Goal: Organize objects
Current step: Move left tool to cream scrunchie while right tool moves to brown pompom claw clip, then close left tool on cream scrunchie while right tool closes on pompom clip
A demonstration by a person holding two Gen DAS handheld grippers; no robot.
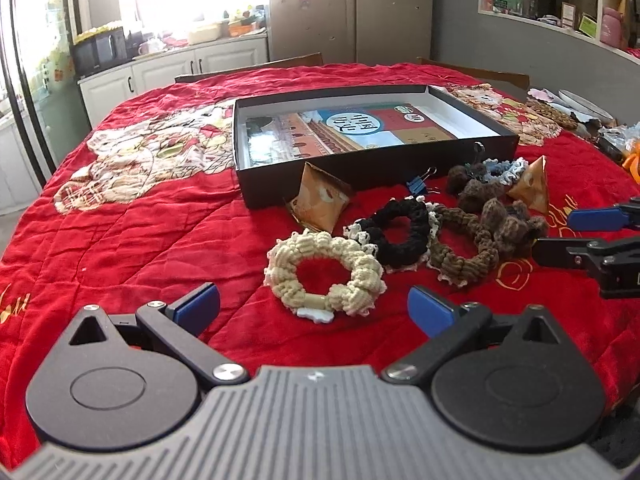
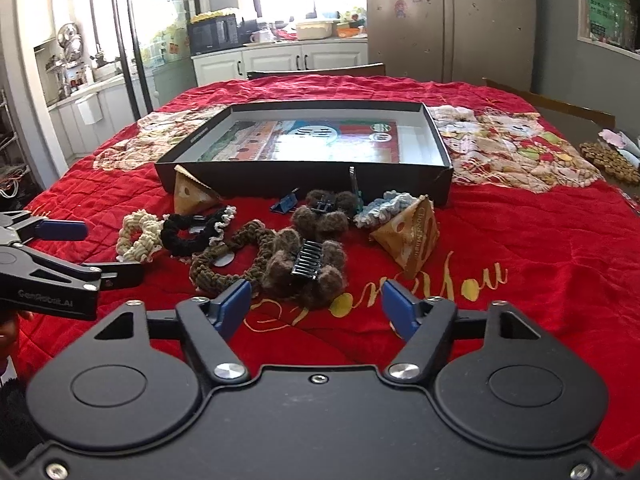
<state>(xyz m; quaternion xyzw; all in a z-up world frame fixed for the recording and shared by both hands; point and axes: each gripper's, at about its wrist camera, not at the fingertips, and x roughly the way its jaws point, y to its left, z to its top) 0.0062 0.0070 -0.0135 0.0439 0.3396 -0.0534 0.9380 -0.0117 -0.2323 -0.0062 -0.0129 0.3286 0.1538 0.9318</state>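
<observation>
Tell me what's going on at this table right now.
A person is sorting small items on a red blanket, a handheld gripper in each hand. Crocheted scrunchies, fuzzy brown hair clips, binder clips and two pyramid packets lie in front of an open black box, which holds only a book. The left gripper hovers open near the cream scrunchie. The right gripper is open just short of the brown clips. Neither holds anything yet.
</observation>
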